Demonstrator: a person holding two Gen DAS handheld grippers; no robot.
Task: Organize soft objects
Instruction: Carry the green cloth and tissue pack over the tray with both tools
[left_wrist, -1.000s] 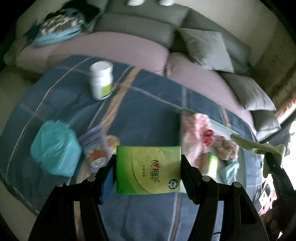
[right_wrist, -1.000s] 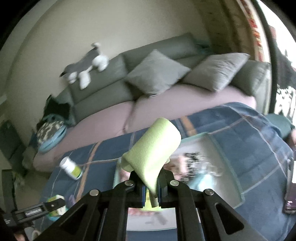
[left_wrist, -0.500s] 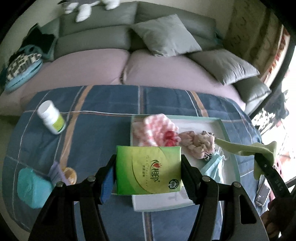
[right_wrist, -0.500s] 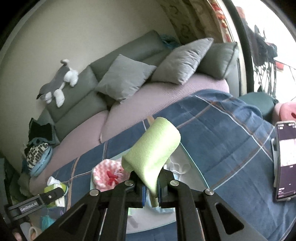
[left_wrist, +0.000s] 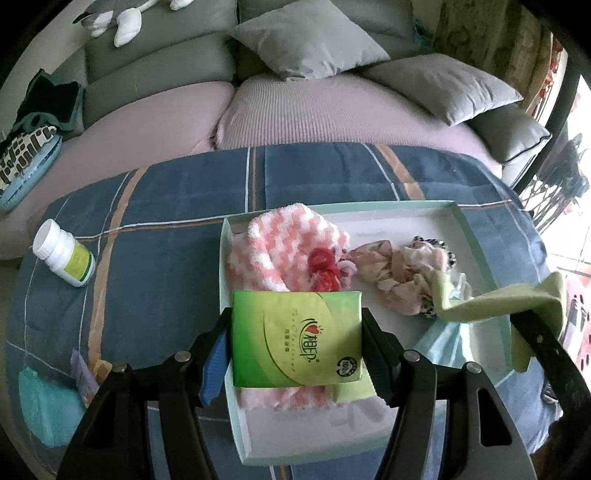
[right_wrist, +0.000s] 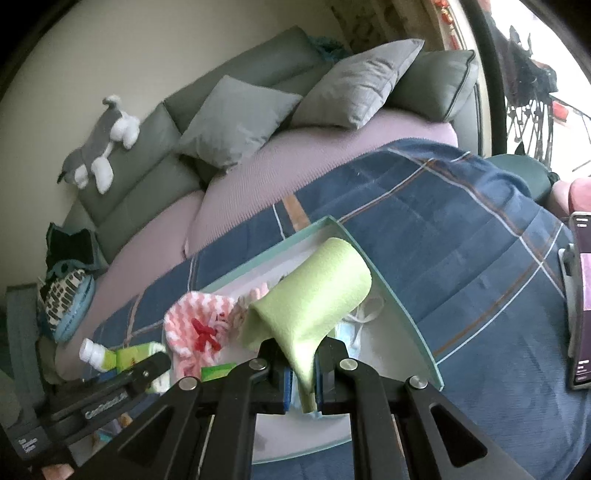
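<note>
My left gripper (left_wrist: 297, 341) clamps a green plastic tissue pack (left_wrist: 296, 338) above the near left of a pale shallow tray (left_wrist: 476, 236); my right gripper (right_wrist: 301, 380) pinches a folded light-green cloth (right_wrist: 314, 299) over the tray's right, on the blue plaid tabletop (left_wrist: 166, 206).

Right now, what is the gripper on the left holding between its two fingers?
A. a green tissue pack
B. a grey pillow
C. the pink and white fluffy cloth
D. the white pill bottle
A: the left gripper is closed on the green tissue pack above the tray, while the white bottle lies apart on the blue blanket.
</note>
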